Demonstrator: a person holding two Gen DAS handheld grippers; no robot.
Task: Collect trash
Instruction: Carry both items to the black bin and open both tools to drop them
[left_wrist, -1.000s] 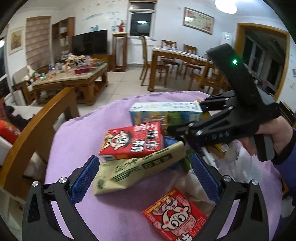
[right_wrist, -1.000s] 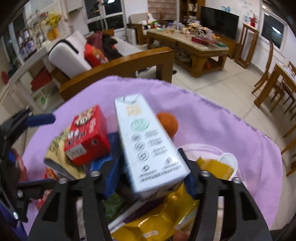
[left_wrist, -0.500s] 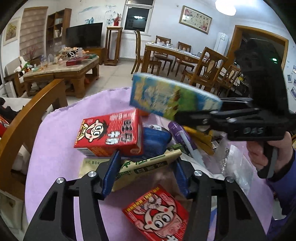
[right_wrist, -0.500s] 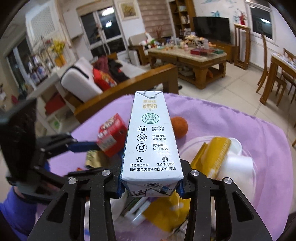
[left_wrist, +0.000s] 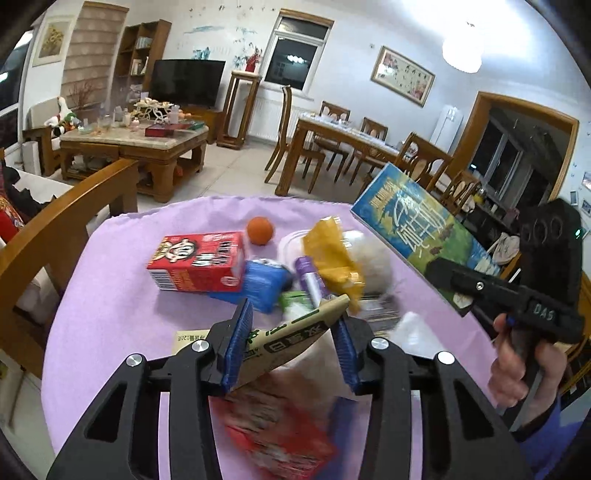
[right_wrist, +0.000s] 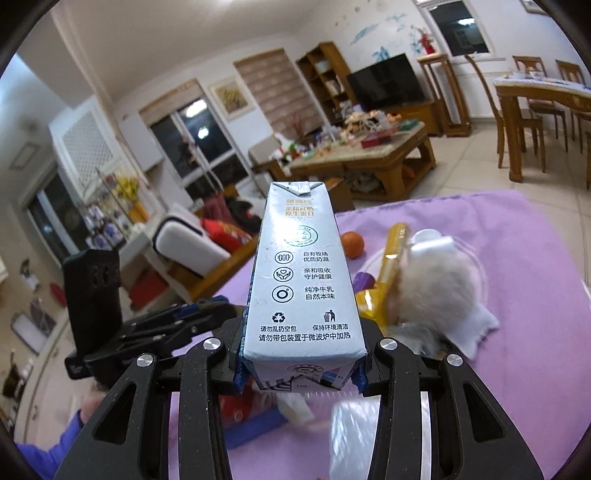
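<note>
My right gripper (right_wrist: 299, 369) is shut on a tall blue-and-white milk carton (right_wrist: 301, 280) and holds it up above the table; it shows at the right of the left wrist view (left_wrist: 421, 240). My left gripper (left_wrist: 290, 350) is shut on a flat beige-and-green packet (left_wrist: 295, 339), lifted off the purple cloth (left_wrist: 110, 314). On the cloth lie a red drink box (left_wrist: 197, 260), a blue pack (left_wrist: 264, 284), a yellow wrapper (left_wrist: 334, 254), a purple tube (left_wrist: 312, 280) and crumpled white tissue (right_wrist: 432, 291).
An orange ball (left_wrist: 260, 230) sits at the far side of the cloth. A blurred red box (left_wrist: 277, 432) lies under my left gripper. A wooden sofa arm (left_wrist: 55, 236) borders the table on the left. A coffee table (left_wrist: 133, 147) and dining chairs stand beyond.
My right gripper has lifted the milk carton up and away from the pile. My left gripper has closed on the beige-and-green packet and raised it.
</note>
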